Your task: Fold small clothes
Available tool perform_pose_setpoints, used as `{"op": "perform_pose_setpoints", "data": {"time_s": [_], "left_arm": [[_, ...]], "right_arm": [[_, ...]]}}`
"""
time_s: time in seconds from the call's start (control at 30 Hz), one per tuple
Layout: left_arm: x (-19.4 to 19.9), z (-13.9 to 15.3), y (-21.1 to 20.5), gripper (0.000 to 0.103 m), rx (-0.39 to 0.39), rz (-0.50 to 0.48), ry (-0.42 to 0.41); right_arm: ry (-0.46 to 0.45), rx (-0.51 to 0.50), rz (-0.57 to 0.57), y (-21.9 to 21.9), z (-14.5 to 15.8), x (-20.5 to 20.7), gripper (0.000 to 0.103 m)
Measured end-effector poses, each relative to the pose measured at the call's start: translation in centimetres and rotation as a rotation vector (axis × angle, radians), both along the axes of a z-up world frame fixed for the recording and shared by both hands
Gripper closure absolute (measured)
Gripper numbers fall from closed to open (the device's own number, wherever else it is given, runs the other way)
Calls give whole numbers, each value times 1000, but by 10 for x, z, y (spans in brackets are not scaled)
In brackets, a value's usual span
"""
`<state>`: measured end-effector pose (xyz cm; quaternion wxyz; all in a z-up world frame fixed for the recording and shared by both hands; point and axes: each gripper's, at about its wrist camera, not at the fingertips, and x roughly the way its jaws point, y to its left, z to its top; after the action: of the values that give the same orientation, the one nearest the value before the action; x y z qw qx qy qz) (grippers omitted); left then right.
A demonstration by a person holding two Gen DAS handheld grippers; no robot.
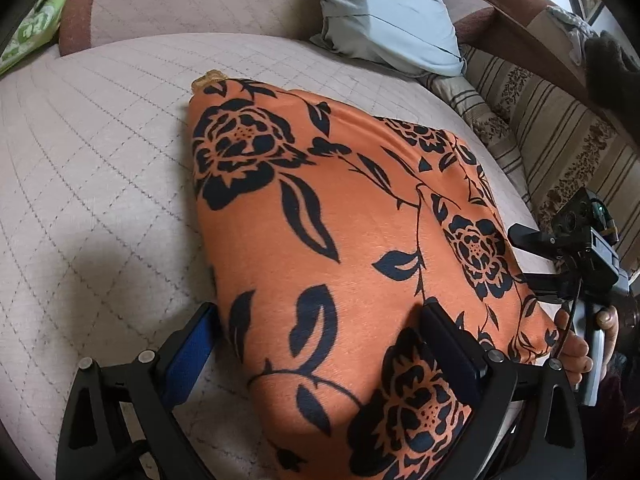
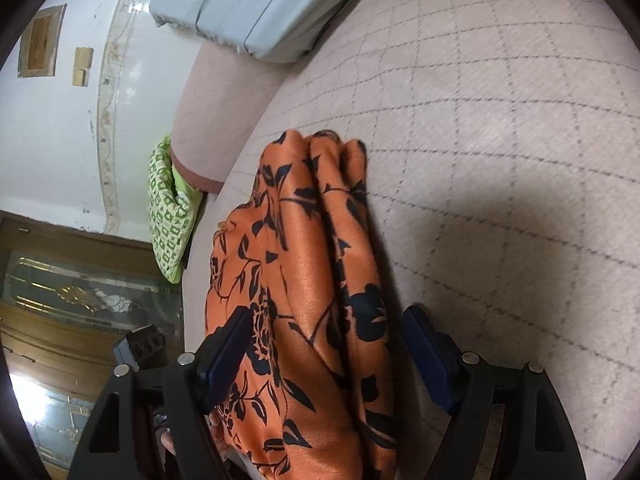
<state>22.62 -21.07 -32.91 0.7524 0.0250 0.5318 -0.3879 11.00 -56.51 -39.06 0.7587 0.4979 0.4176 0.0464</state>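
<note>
Right now both grippers stand wide apart over the orange flowered cloth (image 1: 328,216), which lies folded on the quilted bed (image 1: 100,152). The left gripper (image 1: 320,344) straddles its near edge, one finger resting on the fabric. The right gripper (image 2: 328,352) brackets the bunched end. A pale blue pillow (image 1: 392,8) lies beyond.

Both wrist cameras look steeply down, from very near, at the orange cloth with black flowers (image 1: 320,240) (image 2: 304,280). They share it and the beige quilted cushion (image 1: 100,160) (image 2: 500,120).
</note>
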Motion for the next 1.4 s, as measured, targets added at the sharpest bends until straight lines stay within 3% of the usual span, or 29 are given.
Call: {"op": "perform_pose_setpoints", "data": {"time_s": [0.1, 0.3, 0.6, 1.0, 1.17, 1.23, 1.4], "left_arm": [[-1, 3, -3, 4, 9, 8, -20], [-5, 7, -16, 4, 39, 4, -79], [-6, 7, -27, 4, 52, 1, -107], [-6, 3, -29, 4, 46, 16, -127], [-5, 5, -23, 25, 10, 25, -133], [-4, 7, -20, 41, -5, 30, -136], [-3, 12, -12, 56, -29, 33, -137]], "right_arm": [[-8, 13, 24, 9, -1, 7, 24], [6, -53, 93, 38, 3, 26, 24], [37, -103, 103, 53, 1, 33, 36], [34, -132, 100, 63, -1, 31, 42], [46, -152, 85, 65, 0, 31, 51], [45, -170, 78, 69, 4, 31, 54], [37, -217, 57, 79, 15, 29, 60]]}}
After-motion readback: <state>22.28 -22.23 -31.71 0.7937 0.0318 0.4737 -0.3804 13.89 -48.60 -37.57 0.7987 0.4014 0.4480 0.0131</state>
